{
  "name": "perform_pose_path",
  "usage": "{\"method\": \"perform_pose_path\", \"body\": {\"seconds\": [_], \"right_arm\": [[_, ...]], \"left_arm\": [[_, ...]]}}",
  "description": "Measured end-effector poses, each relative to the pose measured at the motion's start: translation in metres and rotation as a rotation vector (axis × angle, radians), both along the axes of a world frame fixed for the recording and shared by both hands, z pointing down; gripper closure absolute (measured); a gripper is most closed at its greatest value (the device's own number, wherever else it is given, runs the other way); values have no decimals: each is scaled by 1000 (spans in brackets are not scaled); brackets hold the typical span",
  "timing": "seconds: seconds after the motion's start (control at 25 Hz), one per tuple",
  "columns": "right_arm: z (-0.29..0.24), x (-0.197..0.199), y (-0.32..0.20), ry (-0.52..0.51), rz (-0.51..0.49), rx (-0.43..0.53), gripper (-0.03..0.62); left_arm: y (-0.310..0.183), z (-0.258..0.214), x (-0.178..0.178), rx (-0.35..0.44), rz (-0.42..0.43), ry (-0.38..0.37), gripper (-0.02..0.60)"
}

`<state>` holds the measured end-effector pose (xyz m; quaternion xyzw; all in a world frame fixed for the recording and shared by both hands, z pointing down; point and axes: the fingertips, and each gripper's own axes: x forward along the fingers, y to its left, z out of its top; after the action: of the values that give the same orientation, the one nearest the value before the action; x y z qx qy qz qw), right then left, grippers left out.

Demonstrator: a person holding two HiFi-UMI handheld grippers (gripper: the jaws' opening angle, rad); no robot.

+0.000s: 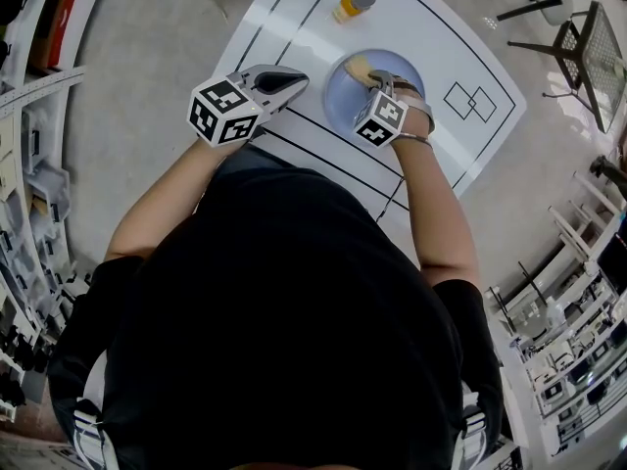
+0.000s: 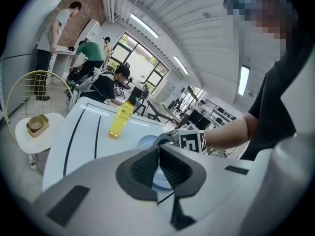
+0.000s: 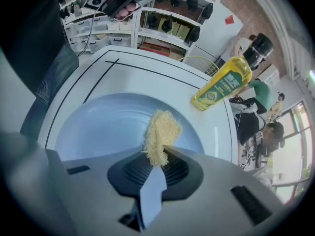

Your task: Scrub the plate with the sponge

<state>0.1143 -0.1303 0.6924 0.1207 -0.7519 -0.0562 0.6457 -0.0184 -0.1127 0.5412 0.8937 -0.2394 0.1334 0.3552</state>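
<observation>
Pinched tight in the right gripper (image 3: 160,155): a coarse straw-yellow fibrous sponge (image 3: 161,132), sticking out past the jaw tips and down onto the round pale-blue plate (image 3: 98,127). Just left of the plate, over the white line-marked table (image 1: 421,27): the left gripper (image 2: 158,150), jaws closed together on nothing. Beyond the plate, standing upright: a yellow plastic bottle with dark cap (image 3: 227,80).

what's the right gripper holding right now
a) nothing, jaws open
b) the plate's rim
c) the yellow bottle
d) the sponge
D: in the right gripper view, the right gripper has its jaws closed on the pale yellow sponge, held over the blue plate, while the bottle stands apart on the table beyond the plate.
</observation>
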Motion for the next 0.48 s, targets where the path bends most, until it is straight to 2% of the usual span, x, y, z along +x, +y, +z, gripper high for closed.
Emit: {"method": "perform_pose_path", "body": {"seconds": [0.48], "right_arm": [[-3,32,-20,51,108,10,554]], "left_arm": [[3,2,10,-13,24,0,572]]}}
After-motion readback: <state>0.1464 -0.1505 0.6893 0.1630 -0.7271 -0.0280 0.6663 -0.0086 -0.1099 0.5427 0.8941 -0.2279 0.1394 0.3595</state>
